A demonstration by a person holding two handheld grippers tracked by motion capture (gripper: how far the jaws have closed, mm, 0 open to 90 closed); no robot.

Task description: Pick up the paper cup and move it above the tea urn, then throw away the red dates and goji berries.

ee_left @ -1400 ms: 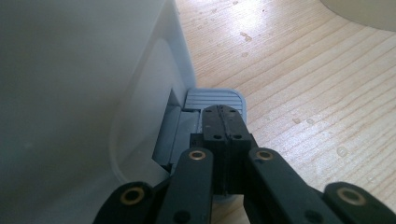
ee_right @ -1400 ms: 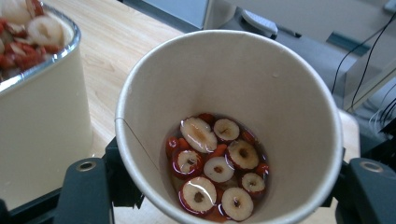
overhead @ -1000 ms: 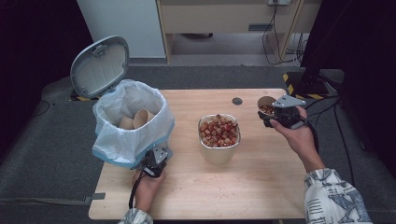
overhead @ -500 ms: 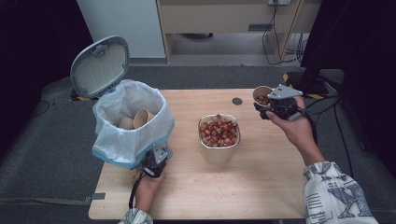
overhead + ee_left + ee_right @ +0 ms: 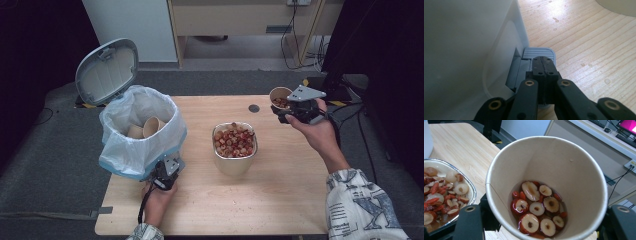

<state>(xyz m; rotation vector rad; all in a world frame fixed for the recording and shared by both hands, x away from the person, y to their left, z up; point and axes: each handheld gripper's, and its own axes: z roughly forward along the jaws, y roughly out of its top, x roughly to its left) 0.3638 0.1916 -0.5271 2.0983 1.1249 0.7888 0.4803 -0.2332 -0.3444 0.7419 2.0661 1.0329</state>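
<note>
A brown paper cup (image 5: pixel 280 97) holding wet sliced red dates (image 5: pixel 537 207) hangs above the table's far right side, with my right gripper (image 5: pixel 296 108) shut on it. In the right gripper view the cup (image 5: pixel 564 165) stands between the two jaws of that gripper (image 5: pixel 546 226). My left gripper (image 5: pixel 165 173) is shut, and its tips (image 5: pixel 543 60) rest on the grey foot pedal (image 5: pixel 539 52) of a white bin (image 5: pixel 140 131). The bin's lid (image 5: pixel 106 70) stands open. Inside the bin's bag lie used paper cups (image 5: pixel 148 127).
A foil tray (image 5: pixel 234 145) full of sliced dates and red berries sits mid-table, and shows in the right gripper view as the tray (image 5: pixel 461 170) at left. A small black disc (image 5: pixel 254 108) lies behind it. The wooden table (image 5: pixel 280 200) has bare room in front.
My right gripper has risen with the paper cup and drifted a little to the left. The left gripper has stayed on the pedal and the lid has stayed open.
</note>
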